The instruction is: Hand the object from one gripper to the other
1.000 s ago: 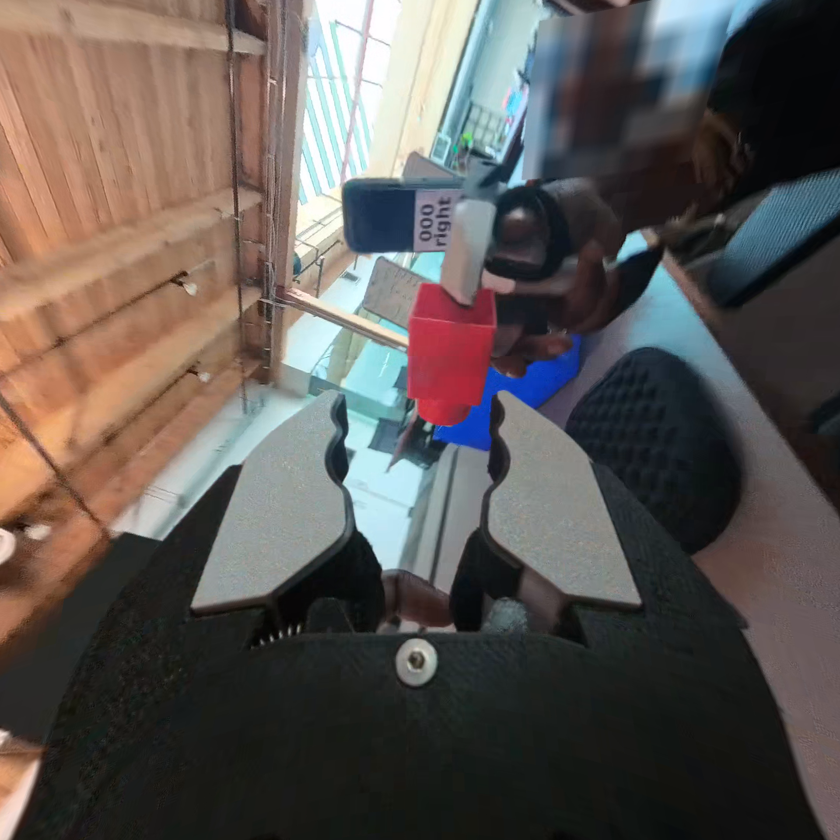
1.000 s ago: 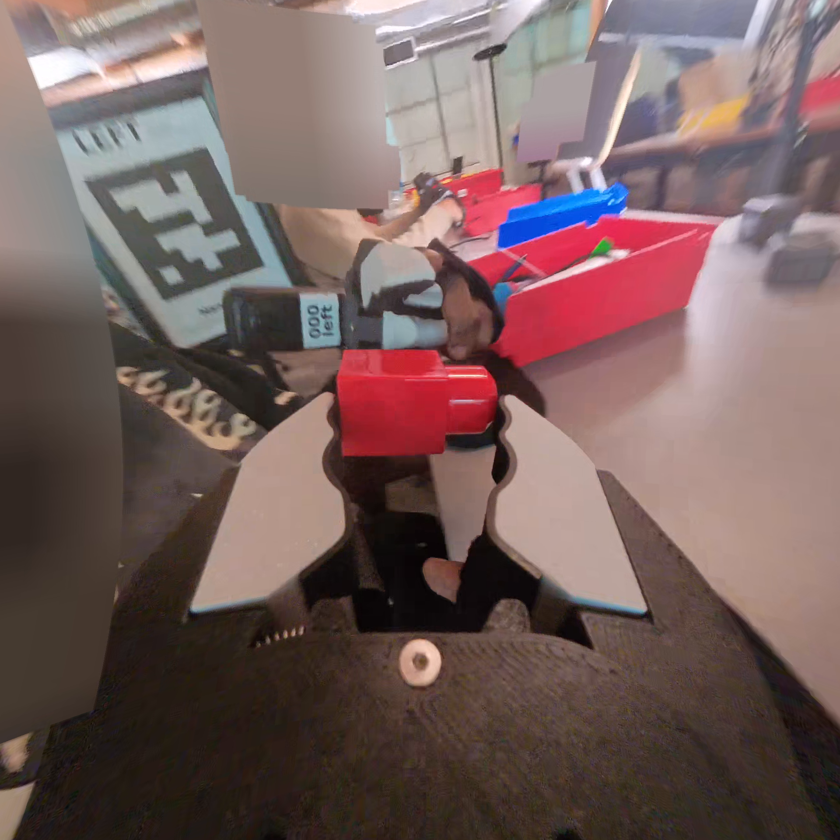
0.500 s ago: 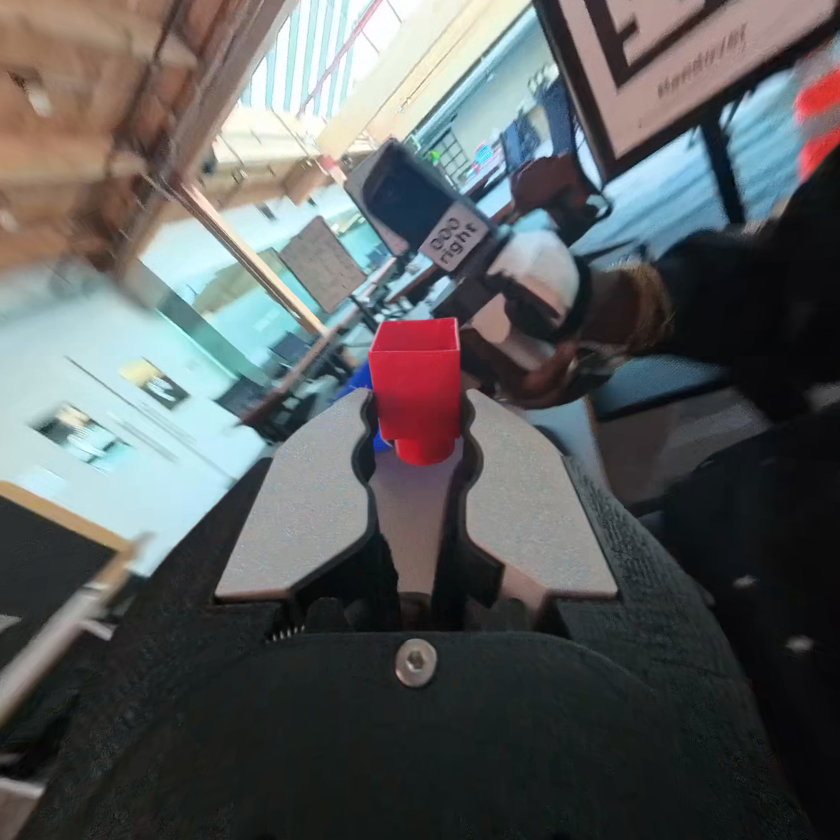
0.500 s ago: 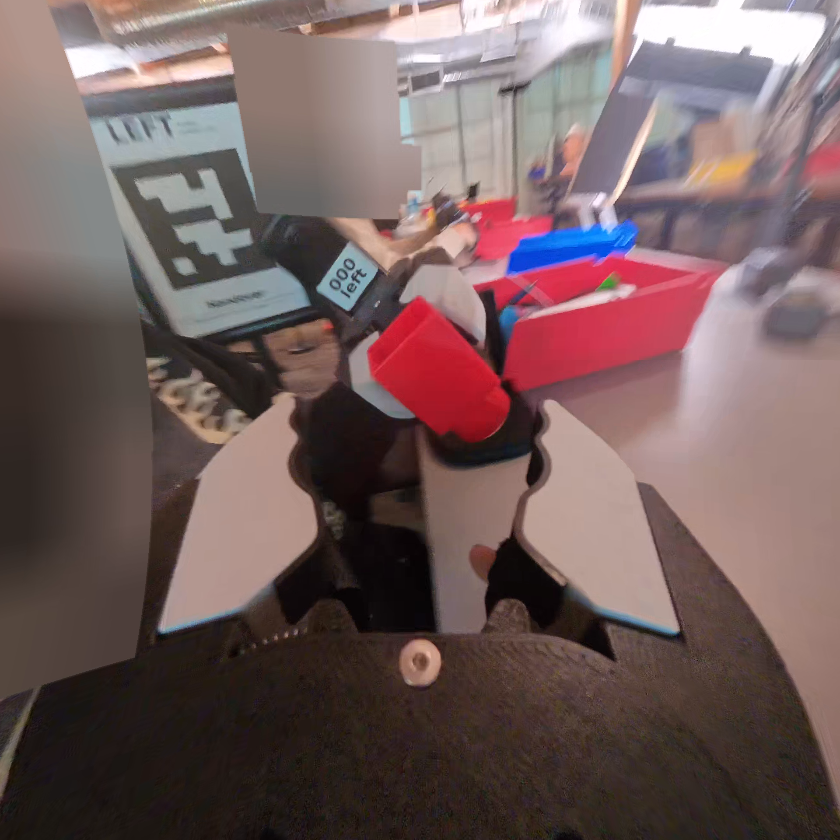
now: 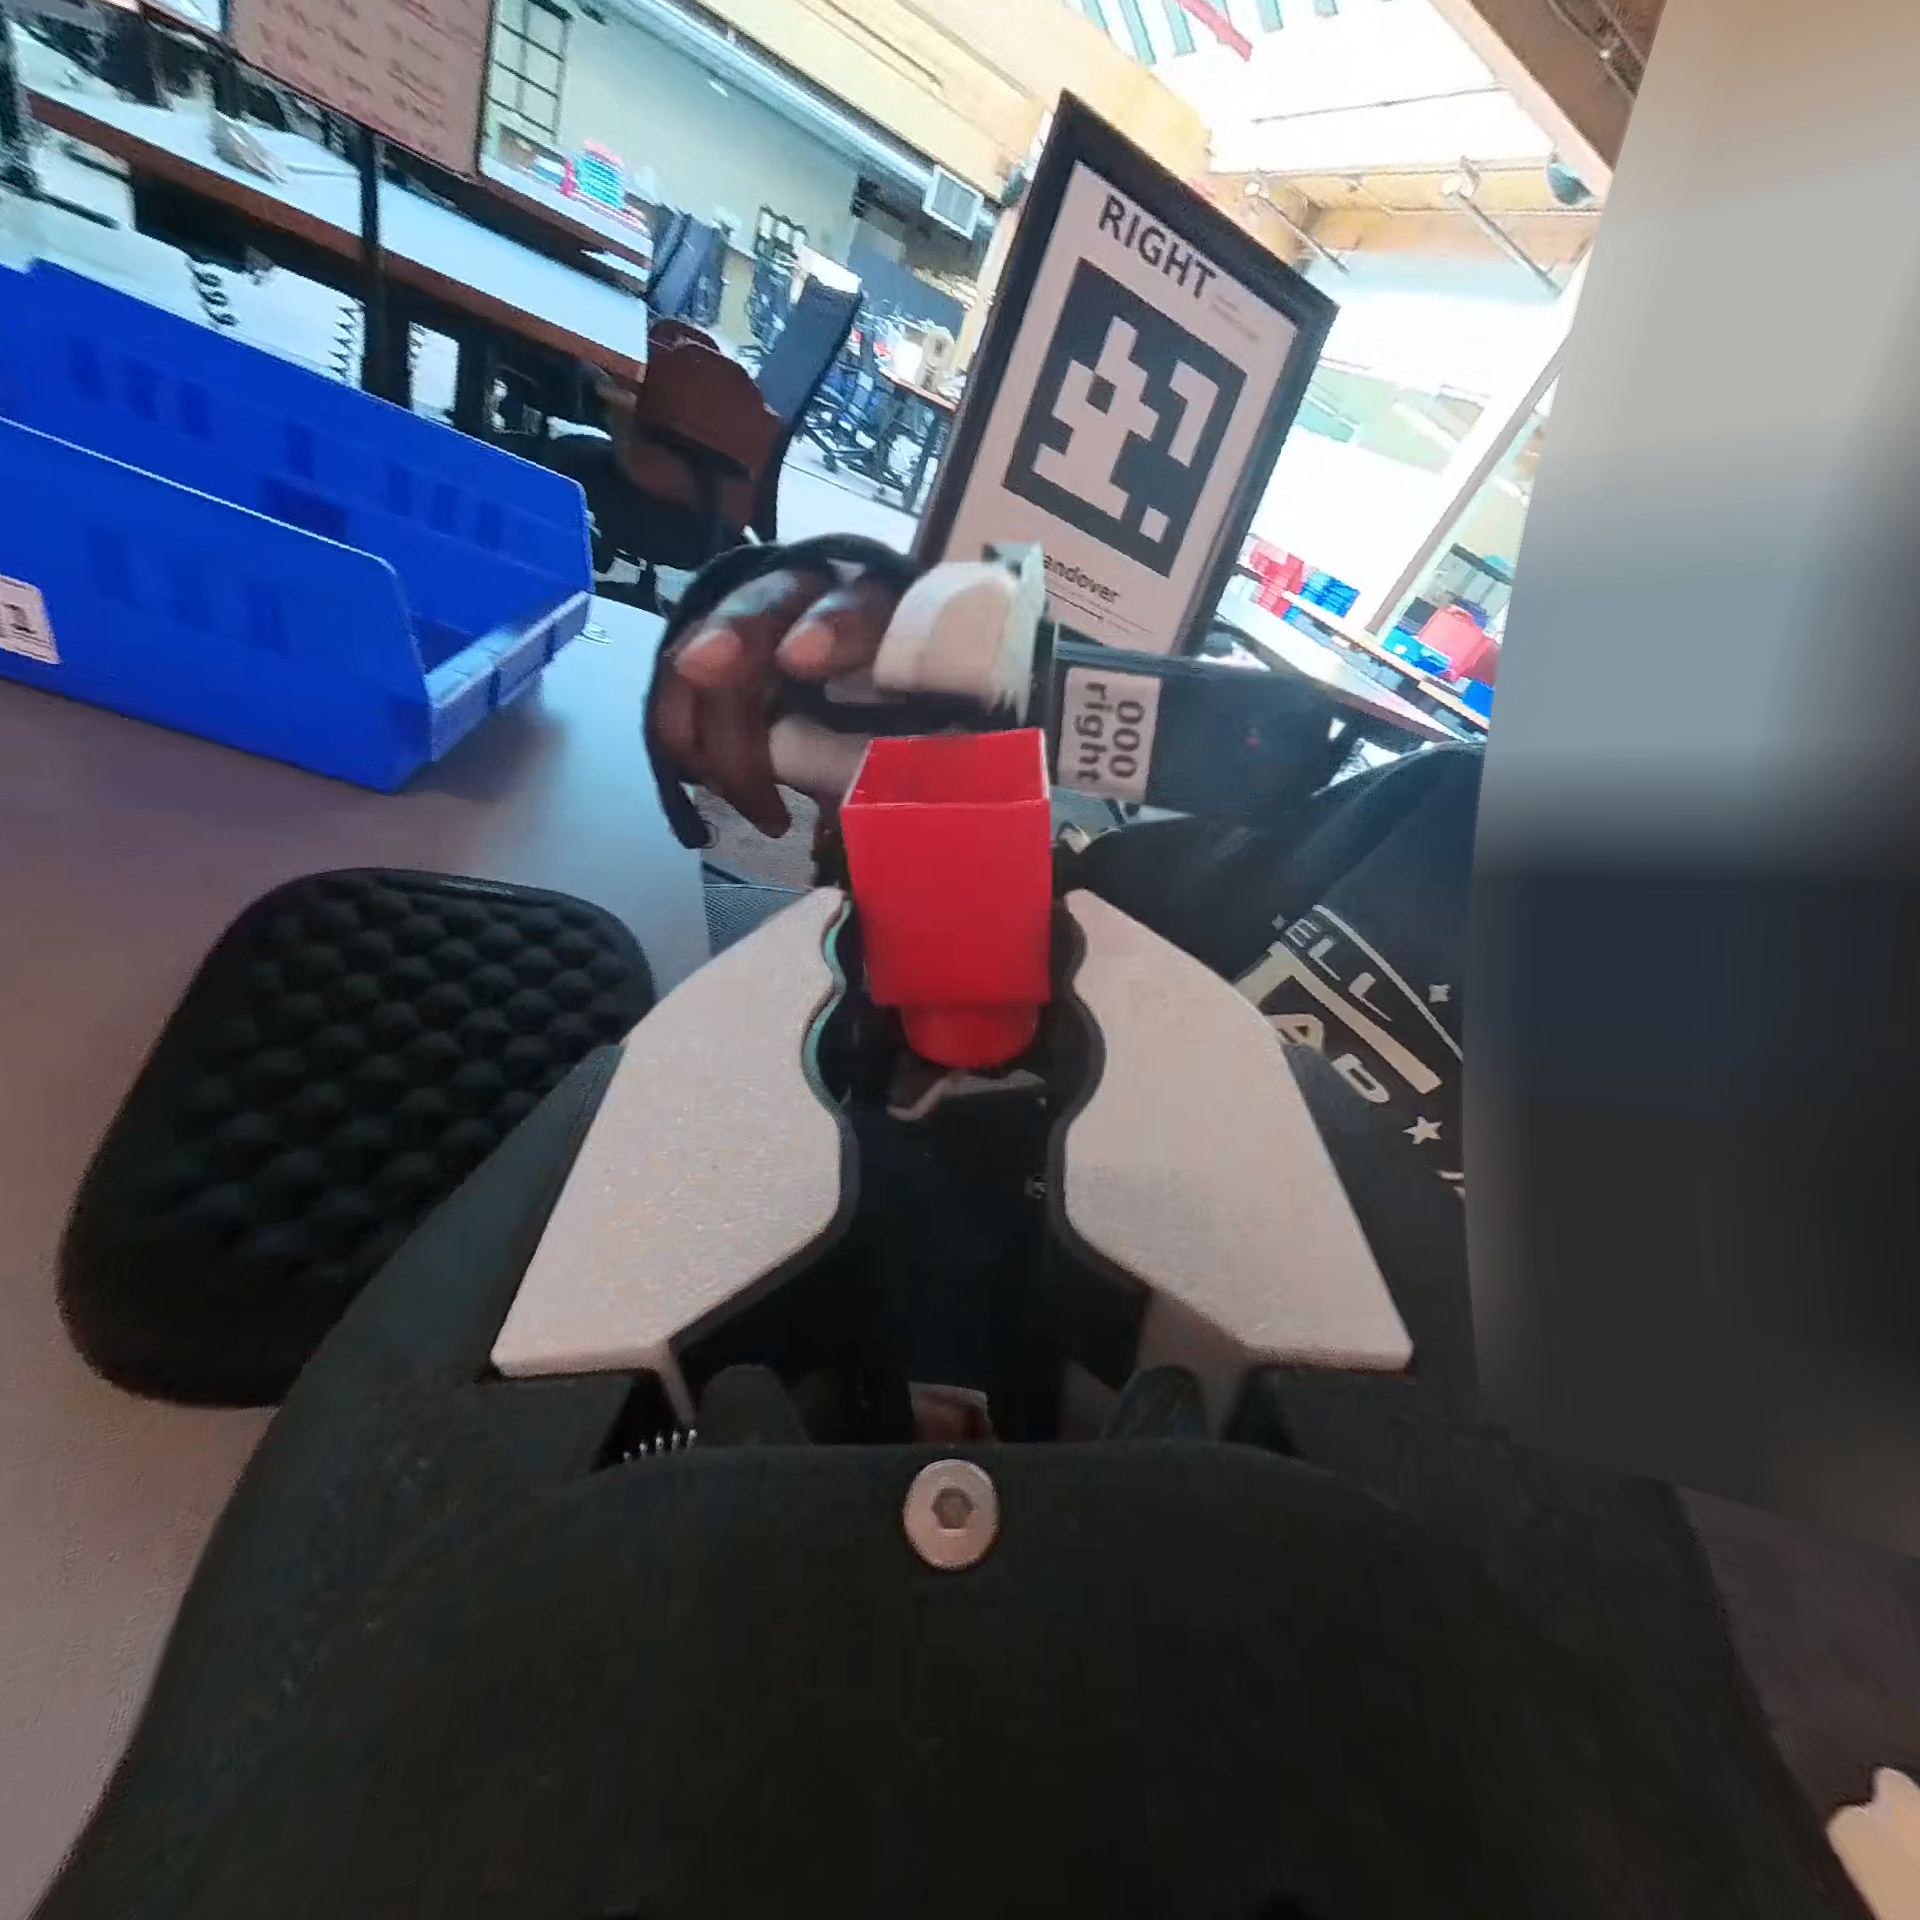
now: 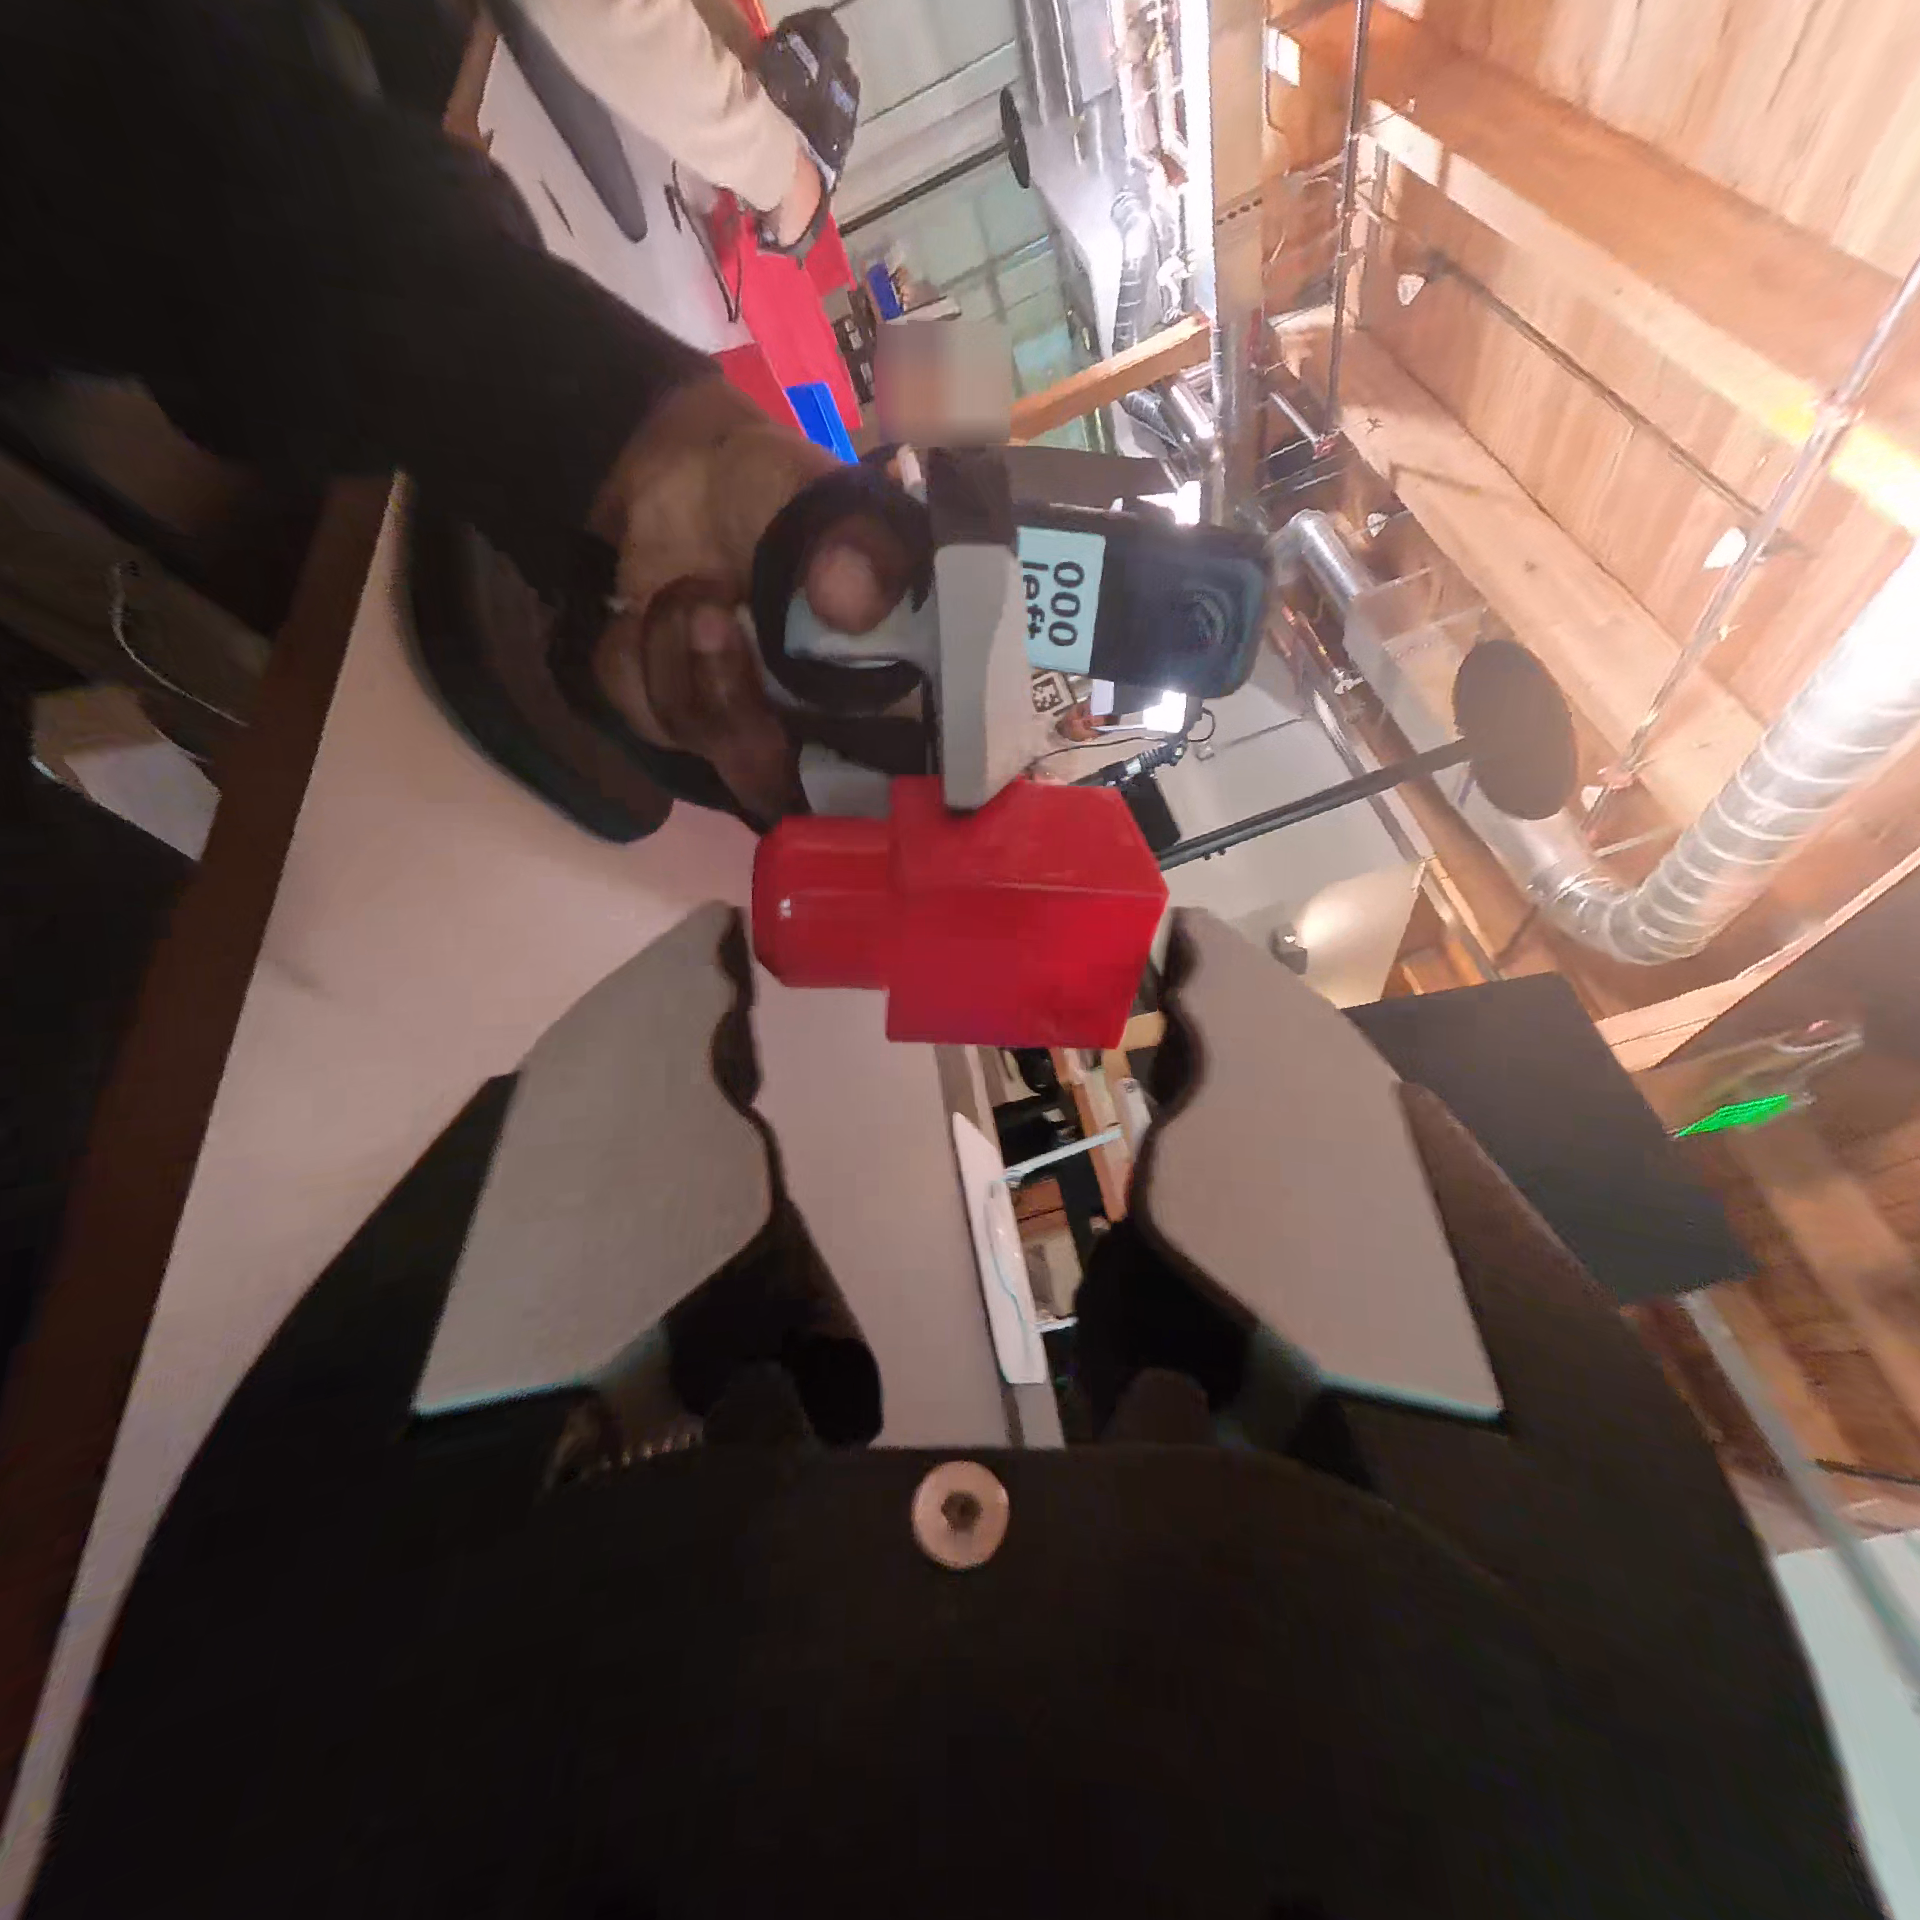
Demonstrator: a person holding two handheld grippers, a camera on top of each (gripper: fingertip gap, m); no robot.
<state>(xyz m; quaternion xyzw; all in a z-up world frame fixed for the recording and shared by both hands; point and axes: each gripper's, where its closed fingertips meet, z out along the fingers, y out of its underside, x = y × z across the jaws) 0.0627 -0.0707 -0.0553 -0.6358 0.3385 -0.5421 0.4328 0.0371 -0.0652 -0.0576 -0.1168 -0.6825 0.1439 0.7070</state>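
Observation:
The red object is a square cup with a round stub at its base. My left gripper is shut on its lower sides and holds it upright, open end up, above the table. In the right wrist view the red object lies sideways. One grey finger of the left gripper presses on it from above; the other finger is hidden behind it. My right gripper is open. Its fingertips flank the two ends of the object with narrow gaps. A hand holds the right gripper just behind the object.
A blue bin stands on the grey table at the left. A black padded cushion lies beside my left gripper. A framed marker sign stands behind. A black sleeve fills the upper left of the right wrist view.
One second ago my right gripper held the object and my left was open. My left gripper then shut on it and my right opened. Both grippers have since rolled, and my right's fingertips sit closer around it.

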